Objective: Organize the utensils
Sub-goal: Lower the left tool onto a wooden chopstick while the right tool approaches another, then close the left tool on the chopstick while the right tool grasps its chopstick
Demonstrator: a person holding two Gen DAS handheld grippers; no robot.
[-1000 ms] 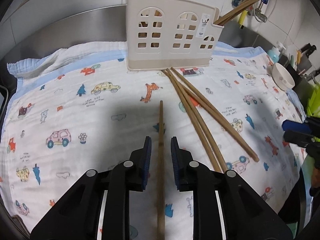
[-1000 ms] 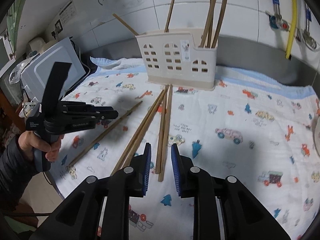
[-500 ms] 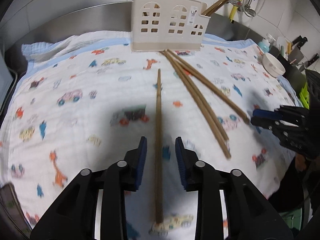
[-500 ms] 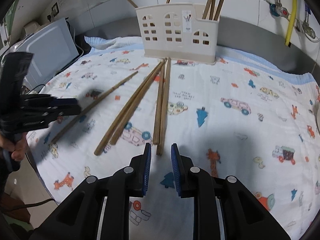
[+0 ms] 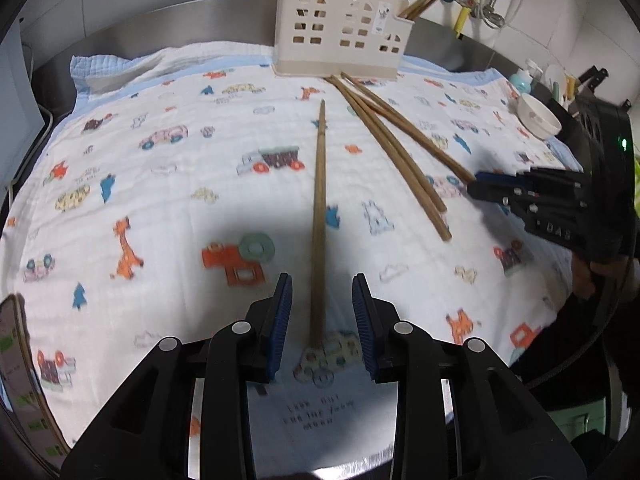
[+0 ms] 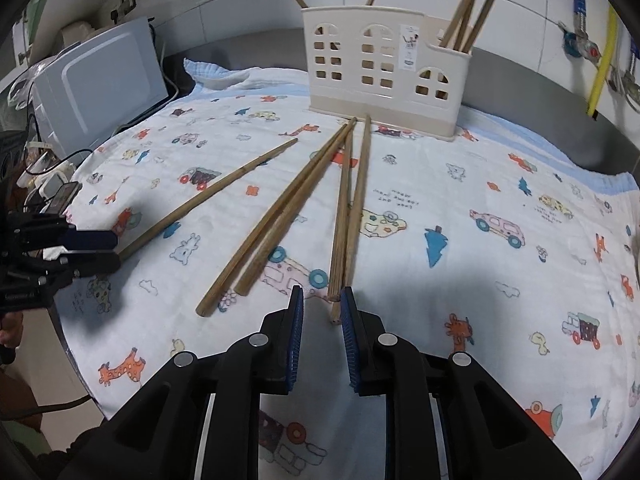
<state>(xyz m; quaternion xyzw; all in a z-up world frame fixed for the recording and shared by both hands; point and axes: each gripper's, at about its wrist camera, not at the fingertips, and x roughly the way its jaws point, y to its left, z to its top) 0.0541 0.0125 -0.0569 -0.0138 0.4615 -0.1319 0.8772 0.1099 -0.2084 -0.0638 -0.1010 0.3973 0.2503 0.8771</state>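
Note:
A cream utensil holder [image 5: 344, 36] [image 6: 384, 72] with chopsticks standing in it sits at the back of the printed cloth. One brown chopstick [image 5: 319, 200] [image 6: 216, 192] lies flat on the cloth. Its thick end is between the fingers of my left gripper [image 5: 321, 312] [image 6: 92, 248], which is open with its pads off the wood. Several more chopsticks [image 5: 392, 152] [image 6: 352, 200] fan out from the holder's base. My right gripper [image 6: 322, 316] [image 5: 480, 188] hovers low at the near ends of the rightmost pair. Its jaws stand narrowly open, with the stick ends beside the right pad.
The cartoon-print cloth [image 5: 160, 200] covers a steel counter. A white appliance [image 6: 100, 80] stands at the left with cables beside it. A white bowl [image 5: 538, 120], bottles and knives crowd the right edge. Pipes [image 6: 600, 72] run down the tiled wall.
My left gripper slid back along the single chopstick to its thick end and its jaws spread wider. The right gripper sank closer to the ends of the right-hand pair.

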